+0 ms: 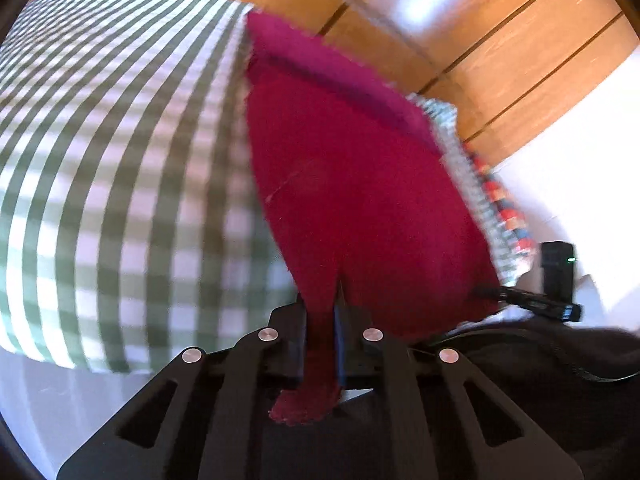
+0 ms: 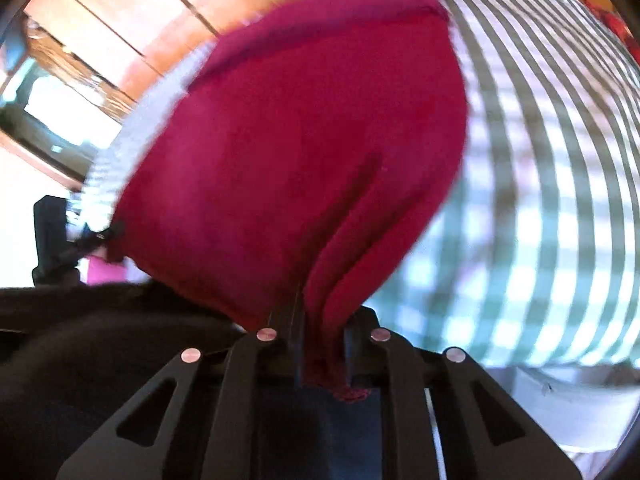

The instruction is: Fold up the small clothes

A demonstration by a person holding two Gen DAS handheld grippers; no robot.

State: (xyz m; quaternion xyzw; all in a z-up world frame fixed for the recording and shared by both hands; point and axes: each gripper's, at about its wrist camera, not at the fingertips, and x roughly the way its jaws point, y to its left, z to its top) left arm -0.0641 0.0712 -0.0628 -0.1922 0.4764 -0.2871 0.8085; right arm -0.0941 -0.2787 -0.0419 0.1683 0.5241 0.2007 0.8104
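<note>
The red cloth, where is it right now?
The red cloth is pinched by both tongs, the left tongs and right tongs. It fills the middle of both views, over the green checked cloth and beside a patterned cloth.

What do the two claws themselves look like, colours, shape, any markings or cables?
Both match. The left claw and the right claw are matte black, built from flat angular link bars with long cut-out slots. Each shows four round silver pins at the joints. A blue strip lines the inside of one left finger. No lettering is visible. A thin black cable runs beside the left one.
</note>
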